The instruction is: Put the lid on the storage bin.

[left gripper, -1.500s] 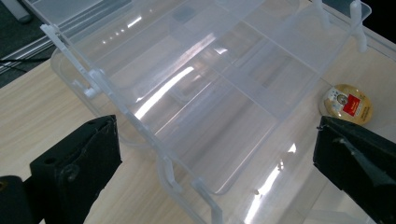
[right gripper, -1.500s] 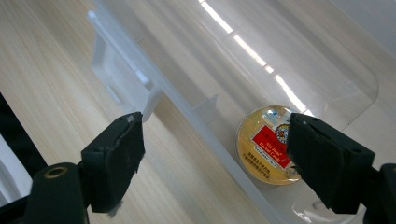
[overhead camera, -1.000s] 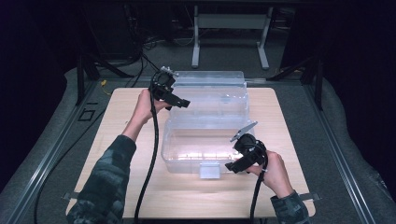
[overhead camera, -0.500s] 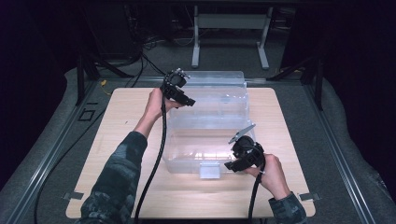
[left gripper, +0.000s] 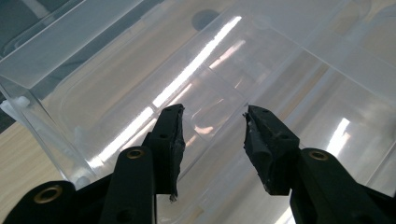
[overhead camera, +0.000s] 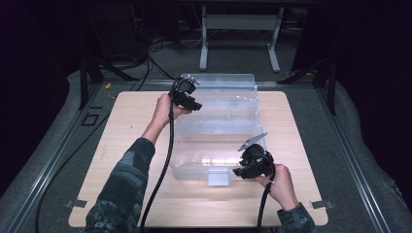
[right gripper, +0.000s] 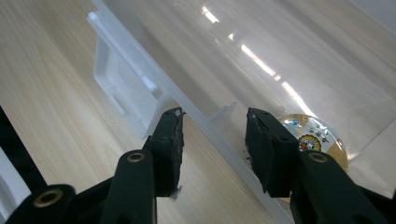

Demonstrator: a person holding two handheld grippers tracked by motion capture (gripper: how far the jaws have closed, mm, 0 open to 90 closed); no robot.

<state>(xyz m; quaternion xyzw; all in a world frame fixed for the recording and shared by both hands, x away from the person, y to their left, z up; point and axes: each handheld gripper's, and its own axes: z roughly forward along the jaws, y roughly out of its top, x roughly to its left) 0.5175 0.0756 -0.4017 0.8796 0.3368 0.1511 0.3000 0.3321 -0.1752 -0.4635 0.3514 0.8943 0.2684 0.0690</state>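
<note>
Clear plastic bin (overhead camera: 218, 126) with its lid on, in the middle of the desk (overhead camera: 121, 145), long axis running from the near edge toward the far edge, white latch (overhead camera: 217, 176) on the near short end.

Left gripper (overhead camera: 187, 97) at the bin's far left corner, up at lid height; in the left gripper view (left gripper: 212, 140), jaws set astride the lid's edge, having just been closing, with a gap showing between each pad and the plastic, so not yet clamped.

Right gripper (overhead camera: 243, 171) at the near right corner, just right of the latch; in the right gripper view (right gripper: 212, 140), jaws straddling the lid's rim (right gripper: 205, 123), one outside over bare wood, one over the lid; just been closing too, pads short of the rim as far as can be told. Round colourful sticker (right gripper: 310, 137) seen through the plastic beside the inner jaw.

Light wood desktop, bare round the bin, on a grey carpeted floor (overhead camera: 369, 160). Dark room beyond, with a white metal stand (overhead camera: 238, 29) and loose cables (overhead camera: 136, 63) at the back. Camouflage sleeves (overhead camera: 126, 189) coming in from the near side.
</note>
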